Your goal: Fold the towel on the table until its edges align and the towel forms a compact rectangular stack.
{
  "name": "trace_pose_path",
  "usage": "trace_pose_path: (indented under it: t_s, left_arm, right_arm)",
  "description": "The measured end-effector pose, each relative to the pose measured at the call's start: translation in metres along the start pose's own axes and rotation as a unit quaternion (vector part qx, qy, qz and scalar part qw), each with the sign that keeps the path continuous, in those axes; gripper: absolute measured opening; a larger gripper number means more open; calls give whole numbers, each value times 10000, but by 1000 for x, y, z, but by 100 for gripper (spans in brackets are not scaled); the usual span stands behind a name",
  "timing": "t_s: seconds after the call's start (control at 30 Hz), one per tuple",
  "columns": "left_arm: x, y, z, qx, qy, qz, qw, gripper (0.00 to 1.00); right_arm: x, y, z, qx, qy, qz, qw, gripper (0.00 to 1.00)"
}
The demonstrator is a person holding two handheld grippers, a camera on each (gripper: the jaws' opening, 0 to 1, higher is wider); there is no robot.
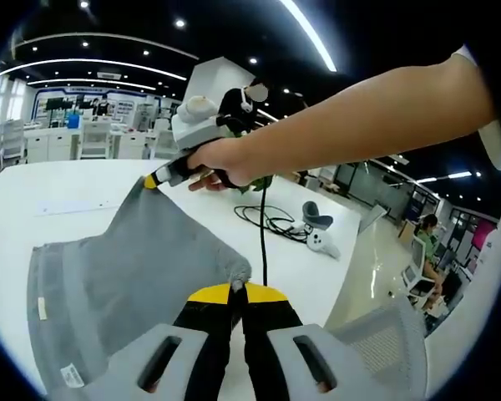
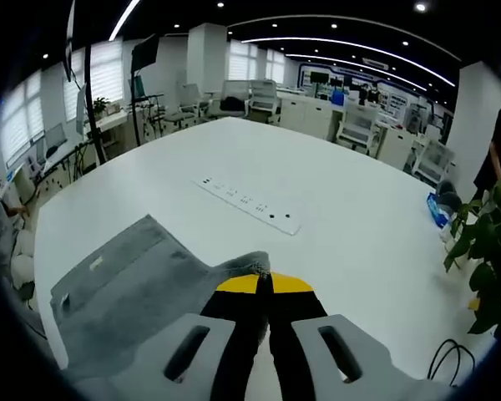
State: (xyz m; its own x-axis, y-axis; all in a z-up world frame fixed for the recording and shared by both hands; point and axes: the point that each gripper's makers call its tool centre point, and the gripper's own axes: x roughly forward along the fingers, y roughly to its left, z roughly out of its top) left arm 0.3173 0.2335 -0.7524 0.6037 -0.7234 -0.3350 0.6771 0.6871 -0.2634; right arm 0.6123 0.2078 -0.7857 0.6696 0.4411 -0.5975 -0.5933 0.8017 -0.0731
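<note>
A grey towel (image 1: pixel 125 276) lies partly on the white table (image 1: pixel 75 188), with two of its corners lifted. In the left gripper view my left gripper (image 1: pixel 238 292), yellow-tipped, is shut on the near corner of the towel. The right gripper (image 1: pixel 154 180) comes in from the right in a person's hand (image 1: pixel 221 159) and pinches the far corner. In the right gripper view the towel (image 2: pixel 125 292) spreads down to the left, and my right gripper (image 2: pixel 263 284) is shut on a bunched corner of it. Small labels (image 1: pixel 71 376) show at the towel's edge.
A white power strip (image 2: pixel 246 203) lies on the table (image 2: pixel 342 209) beyond the towel. A black cable (image 1: pixel 271 221) and a small white and grey device (image 1: pixel 317 238) rest near the table's edge. A green plant (image 2: pixel 484 225) stands to the right. Desks and chairs fill the room behind.
</note>
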Motion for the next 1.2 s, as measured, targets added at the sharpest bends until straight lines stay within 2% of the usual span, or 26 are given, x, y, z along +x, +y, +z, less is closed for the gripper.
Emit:
trace_pose_path:
  t_s: [0.37,0.53,0.67,1.2]
  left_arm:
    - [-14,10,6,-72,-181,92,9998,3]
    - [-22,16,6,-15,-243,159,9996,3]
    - [-28,22,5,224,-246,261,9991,3]
    - [-51,36,8,259,-372,422,9981,3]
  right_arm:
    - [-2,10,15,67,-45,-51,10000,0]
    - [-2,17,24,21,-74,-58,10000,0]
    - [0,21,30,31,-84,-62,9999,0]
    - [1,42,49,-24,-130,-81,9999,0]
